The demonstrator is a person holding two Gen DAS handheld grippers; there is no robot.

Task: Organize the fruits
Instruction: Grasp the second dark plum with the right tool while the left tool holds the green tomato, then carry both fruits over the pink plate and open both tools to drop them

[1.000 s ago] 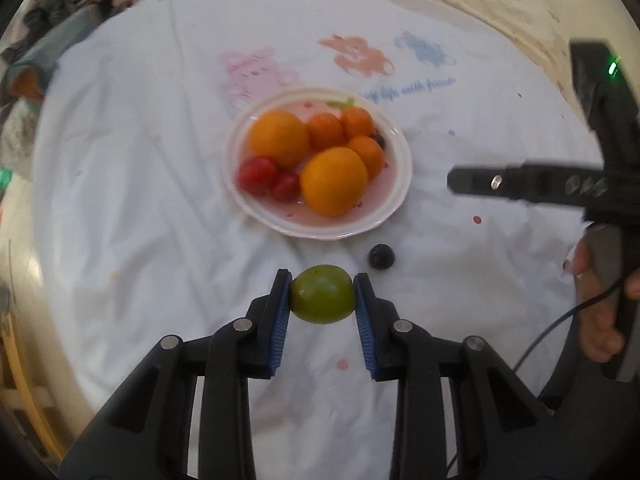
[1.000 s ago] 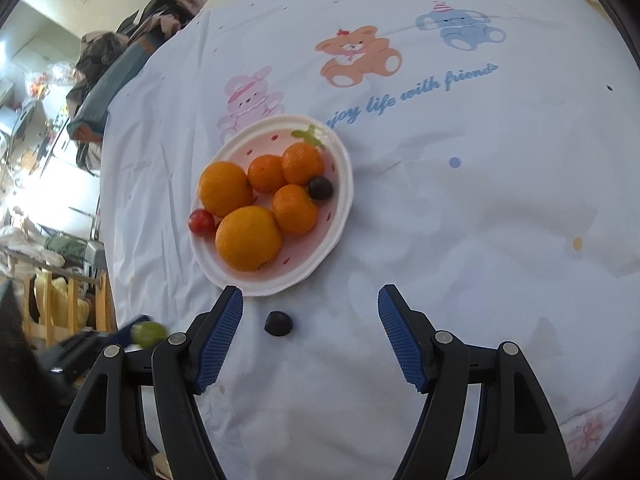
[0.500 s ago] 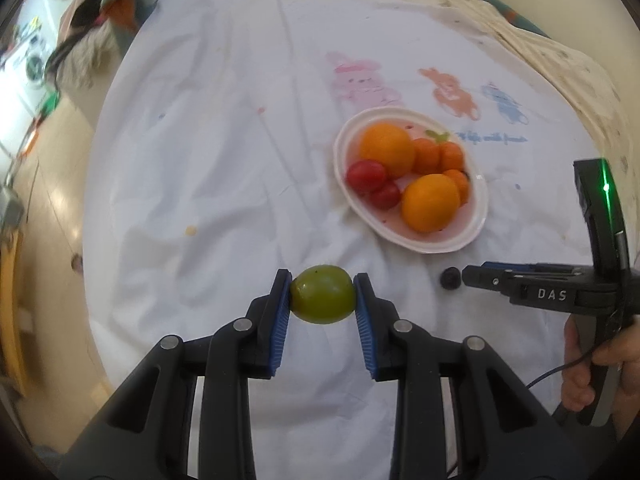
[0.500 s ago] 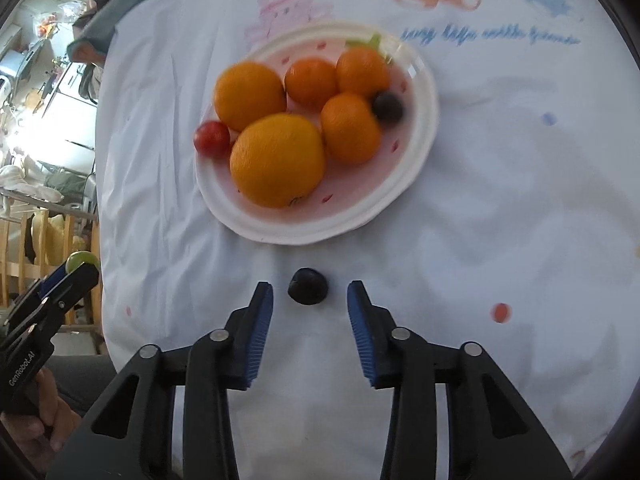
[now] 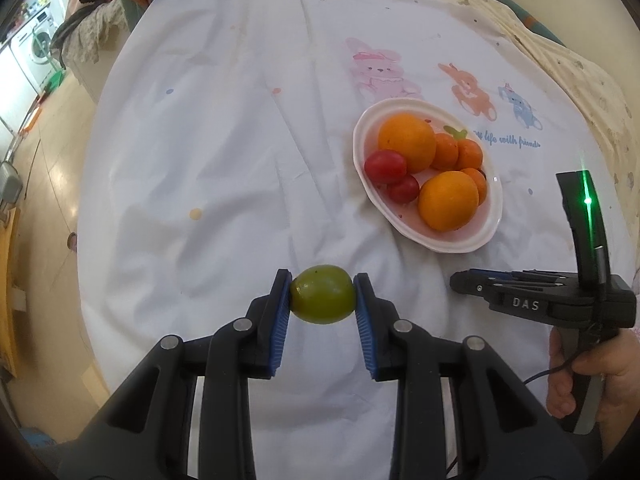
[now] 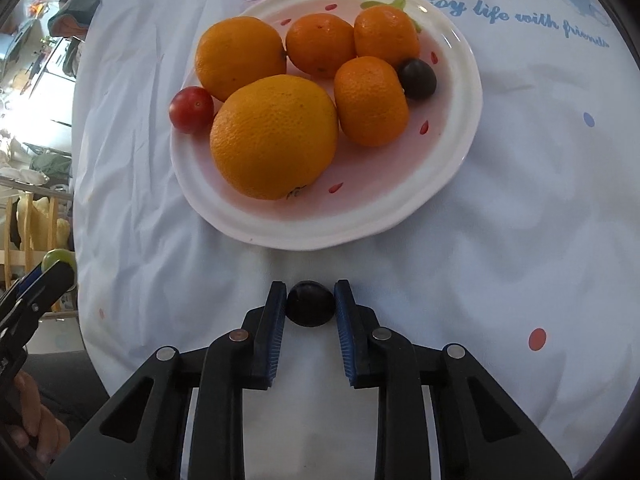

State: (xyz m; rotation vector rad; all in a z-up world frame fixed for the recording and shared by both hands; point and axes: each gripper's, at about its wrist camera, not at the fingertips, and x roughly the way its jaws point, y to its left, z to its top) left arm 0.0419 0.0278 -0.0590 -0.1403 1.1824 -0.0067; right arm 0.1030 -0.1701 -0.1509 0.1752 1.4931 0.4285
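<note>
My left gripper is shut on a green fruit and holds it above the white cloth, left of and nearer than the plate. The white plate holds two oranges, three mandarins, red tomatoes and a dark grape. My right gripper is down on the cloth just in front of the plate, its blue pads closed against a dark grape. The right gripper also shows in the left wrist view.
A white printed cloth covers the round table. The table's left edge drops to a tiled floor. Clothes lie heaped at the far left. A wooden chair stands off the table's left side.
My right gripper moved forward and down to the dark grape and closed on it. My left gripper, still holding the green fruit, swung left and back from the plate.
</note>
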